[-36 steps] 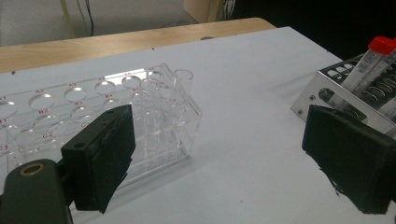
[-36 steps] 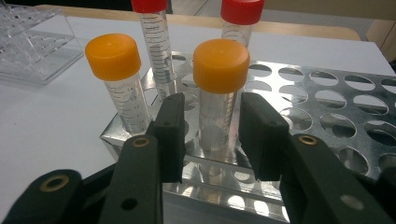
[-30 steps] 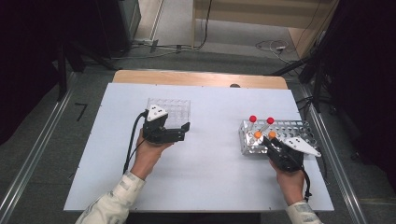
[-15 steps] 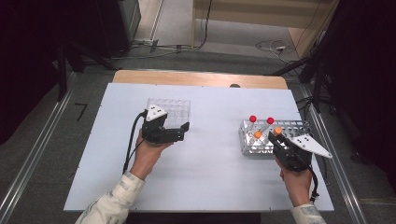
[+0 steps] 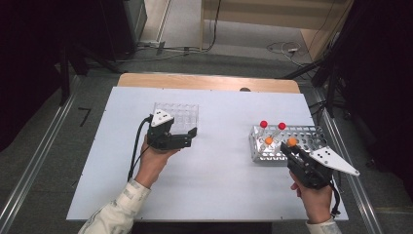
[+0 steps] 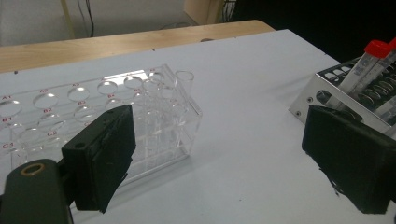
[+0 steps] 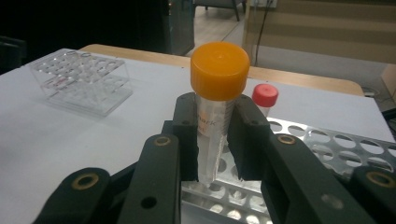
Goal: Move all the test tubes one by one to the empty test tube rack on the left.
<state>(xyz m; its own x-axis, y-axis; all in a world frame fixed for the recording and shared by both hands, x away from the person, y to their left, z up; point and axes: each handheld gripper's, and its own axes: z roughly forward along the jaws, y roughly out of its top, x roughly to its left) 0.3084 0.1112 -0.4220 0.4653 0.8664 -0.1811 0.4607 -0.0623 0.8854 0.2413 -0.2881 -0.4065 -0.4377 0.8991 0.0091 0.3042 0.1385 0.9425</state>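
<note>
White worktop at lower right: right gripper fingers clamp an orange-capped clear plastic tube, seemingly above the perforated metal rack; left gripper fingers apart.

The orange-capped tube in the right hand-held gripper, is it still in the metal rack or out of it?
Out. The orange-capped tube sits clamped upright in the right hand-held gripper, its tip clear above the metal rack.
</note>
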